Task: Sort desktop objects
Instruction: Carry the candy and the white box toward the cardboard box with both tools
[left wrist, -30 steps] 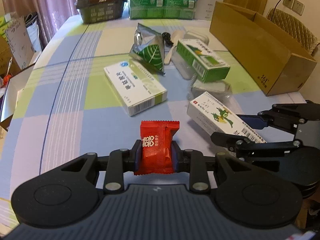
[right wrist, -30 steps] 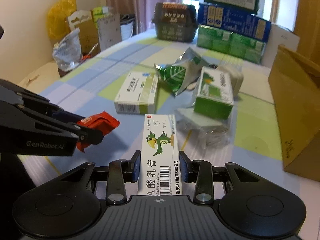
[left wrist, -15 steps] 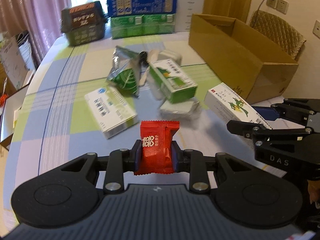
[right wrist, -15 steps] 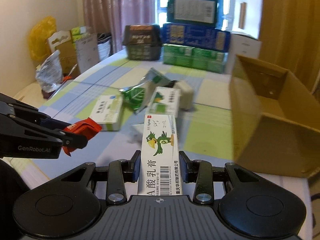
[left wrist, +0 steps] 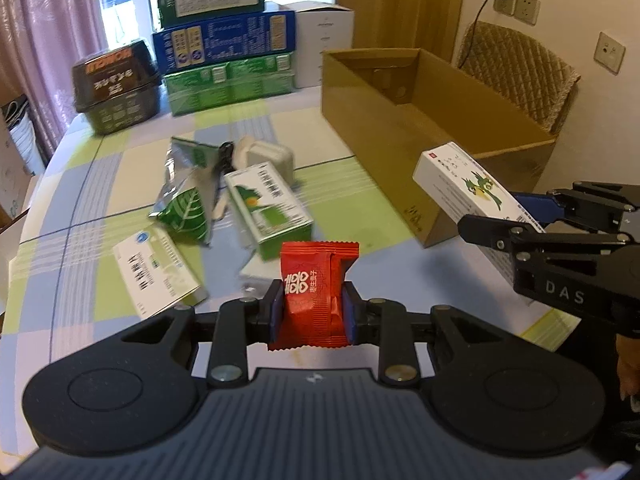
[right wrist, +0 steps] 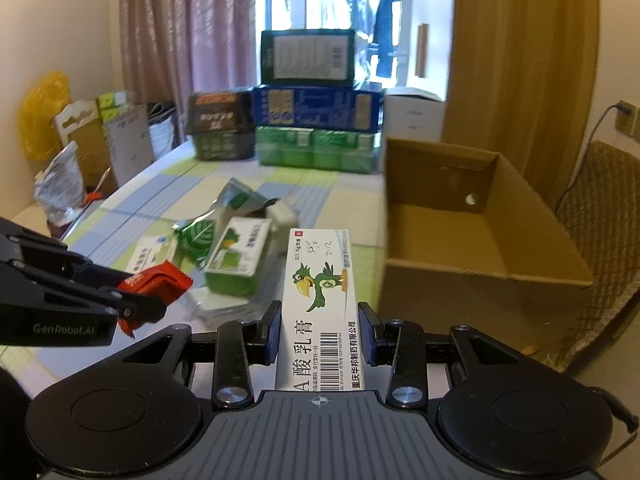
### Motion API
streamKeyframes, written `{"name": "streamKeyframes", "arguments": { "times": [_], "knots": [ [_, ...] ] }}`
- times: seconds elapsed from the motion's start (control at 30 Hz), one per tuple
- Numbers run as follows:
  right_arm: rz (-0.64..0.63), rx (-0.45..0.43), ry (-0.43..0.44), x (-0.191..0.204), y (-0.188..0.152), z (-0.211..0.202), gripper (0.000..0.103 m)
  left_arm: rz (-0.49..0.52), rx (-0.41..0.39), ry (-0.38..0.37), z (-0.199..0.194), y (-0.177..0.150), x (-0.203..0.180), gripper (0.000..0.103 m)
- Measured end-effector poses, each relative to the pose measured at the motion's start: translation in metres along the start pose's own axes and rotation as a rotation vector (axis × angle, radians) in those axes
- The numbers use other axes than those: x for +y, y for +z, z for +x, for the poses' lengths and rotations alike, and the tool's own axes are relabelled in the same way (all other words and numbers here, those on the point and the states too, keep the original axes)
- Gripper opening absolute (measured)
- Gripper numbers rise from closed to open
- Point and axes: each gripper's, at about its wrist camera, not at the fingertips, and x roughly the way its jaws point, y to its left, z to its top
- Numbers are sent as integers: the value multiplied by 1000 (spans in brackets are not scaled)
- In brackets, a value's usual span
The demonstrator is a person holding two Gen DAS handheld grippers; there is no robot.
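Table (left wrist: 72,184): you've got the checked blue, green and cream cloth under both tools, with clutter spread across its middle.
Cardboard box (left wrist: 472,136): it sits open-topped on the right side of the table, its inside showing bare in the right wrist view (right wrist: 448,236).
Stacked cartons (left wrist: 224,36): dark green on blue on green, standing at the far edge by the window.
Green-and-white box (left wrist: 268,204): lying flat mid-table, just beside the foil leaf pouch (left wrist: 184,204), with a white box with dark print (left wrist: 154,268) nearer your left tool.
White ointment box (right wrist: 320,304): it's up off the table, and you've got it running lengthwise between the jaws, parrot picture facing up, far end poking out towards the cardboard box.
Right gripper (right wrist: 319,334): your jaws are clamped on the long sides of the white ointment box, blue pads pressed to it; from the left wrist view (left wrist: 516,216) it hangs just in front of the cardboard box's near corner.
Red candy packet (left wrist: 314,292): upright between the jaws, top crimp sticking up above the pads, bottom crimp hanging below.
Left gripper (left wrist: 312,306): your jaws are squeezed onto the packet's two sides, held above the table's near edge.
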Motion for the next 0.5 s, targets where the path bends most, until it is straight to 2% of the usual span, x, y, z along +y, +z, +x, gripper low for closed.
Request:
{"name": "streamKeyframes", "arguments": {
  "times": [0.23,0.5],
  "knots": [
    [42,-47,-43,-34,16,-16,36,26,-27,-42,5,26,-31,25],
    [107,-86,-113,-101,51,-18,36,75,-84,-100,22,75,-76,25]
  ]
}}
